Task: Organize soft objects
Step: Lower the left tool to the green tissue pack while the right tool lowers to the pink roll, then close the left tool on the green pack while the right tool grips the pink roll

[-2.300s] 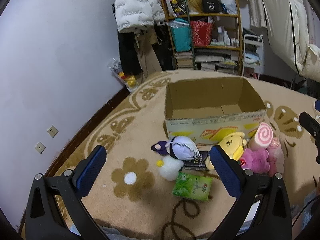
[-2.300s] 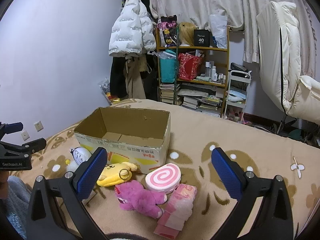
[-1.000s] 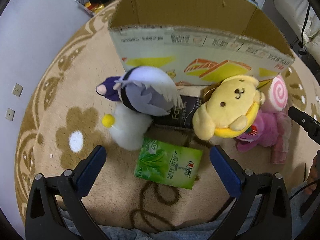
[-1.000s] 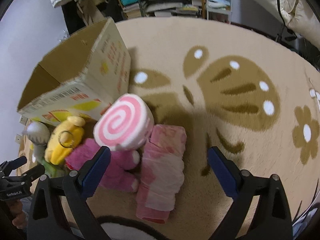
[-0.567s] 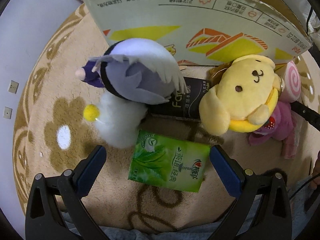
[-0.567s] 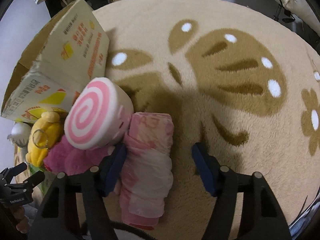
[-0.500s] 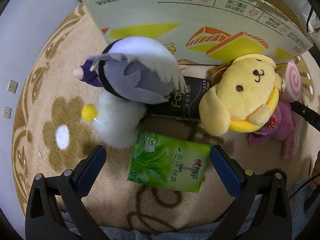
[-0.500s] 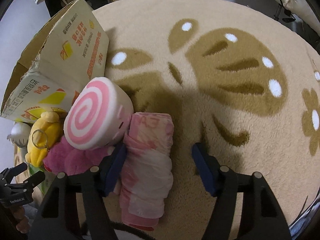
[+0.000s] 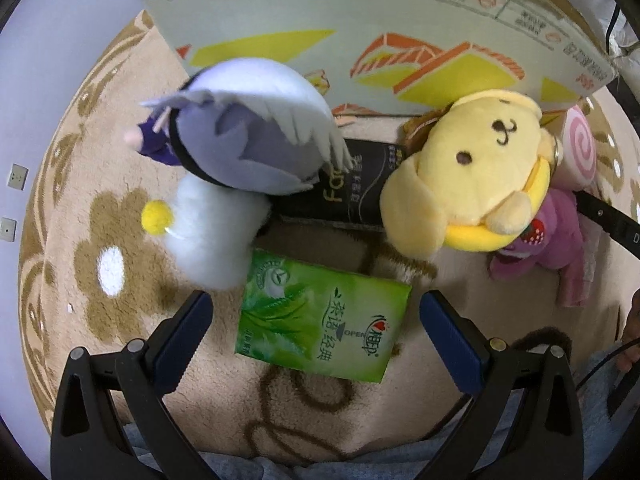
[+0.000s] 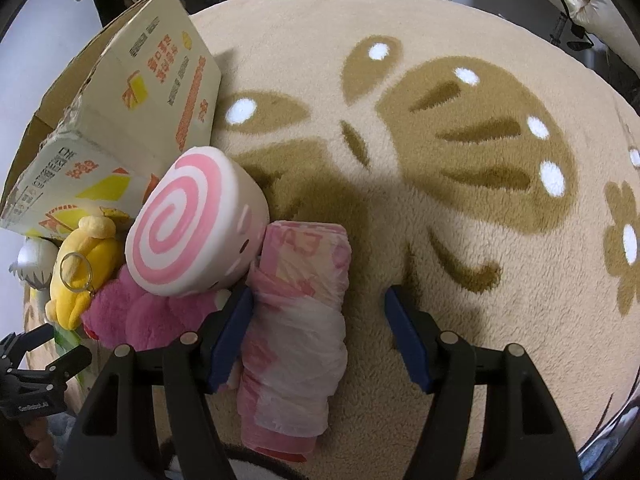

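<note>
My left gripper [image 9: 316, 320] is open, its fingers on either side of a green tissue pack [image 9: 324, 318] lying on the rug. Beyond it lie a grey-haired doll [image 9: 244, 152] on a white fluffy plush [image 9: 212, 236], a black pack [image 9: 348, 196] and a yellow dog plush [image 9: 468, 176]. My right gripper [image 10: 318, 328] is open around a pink-and-white tissue pack [image 10: 300, 320], with its left finger touching the pack. A pink swirl cushion [image 10: 196, 228] and a pink plush [image 10: 140, 316] lie to its left.
An open cardboard box [image 9: 360, 12] stands right behind the toys; it also shows in the right wrist view [image 10: 120, 108]. A beige patterned rug [image 10: 460, 140] covers the floor. Shelves with books stand at the far wall. My lap is at the lower edge.
Both grippers dropped from a raised view down toward the rug. The left closed in on the green pack. The right narrowed its jaws around the pink tissue pack.
</note>
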Demonstrator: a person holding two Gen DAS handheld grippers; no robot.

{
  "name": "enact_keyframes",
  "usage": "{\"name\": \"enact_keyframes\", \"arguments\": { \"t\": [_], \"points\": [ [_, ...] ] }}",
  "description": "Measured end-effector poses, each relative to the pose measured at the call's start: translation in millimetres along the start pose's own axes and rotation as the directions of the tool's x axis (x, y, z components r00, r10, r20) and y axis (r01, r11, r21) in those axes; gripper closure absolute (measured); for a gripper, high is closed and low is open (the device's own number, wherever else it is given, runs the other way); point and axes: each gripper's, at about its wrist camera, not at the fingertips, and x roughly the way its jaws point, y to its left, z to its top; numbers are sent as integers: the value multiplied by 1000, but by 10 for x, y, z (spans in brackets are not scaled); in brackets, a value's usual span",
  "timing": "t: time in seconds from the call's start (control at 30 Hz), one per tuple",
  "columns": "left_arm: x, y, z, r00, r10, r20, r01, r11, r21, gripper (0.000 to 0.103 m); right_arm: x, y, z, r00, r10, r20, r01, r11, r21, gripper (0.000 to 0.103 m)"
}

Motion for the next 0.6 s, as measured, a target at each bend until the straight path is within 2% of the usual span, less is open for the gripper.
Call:
{"name": "enact_keyframes", "arguments": {
  "t": [0.07, 0.1, 0.17, 0.3, 0.43, 0.57, 0.6],
  "points": [
    [63, -22, 9, 1000, 0, -9, 0, 1000, 8, 2, 10, 45, -7, 1000, -5, -3, 5, 1000, -16, 32],
    [43, -60, 13, 1000, -3, -14, 3, 1000, 10, 6, 15, 60, -16, 1000, -4, -3, 4, 1000, -18, 34],
    [84, -79, 2, 1000, -18, -26, 18, 1000, 11, 14, 28, 92, -20, 1000, 25, -11, -25, 999, -19, 49],
    [97, -91, 31, 1000, -25, -18, 25, 1000, 14, 24, 86, 198, -49, 999, 43, -23, -44, 998, -41, 55],
    [37, -128, 50, 998, -65, 11, 65, 998, 7, 24, 99, 216, -60, 997, 74, -15, -74, 997, -19, 60],
    [-32, -186, 44, 997, -57, 43, 56, 998, 19, 24, 18, 231, -41, 996, 86, 22, -86, 996, -18, 77],
    [-47, -187, 43, 997, -50, 51, 49, 999, 18, 24, -5, 244, -42, 995, 93, 30, -92, 996, -17, 79]
  ]
}}
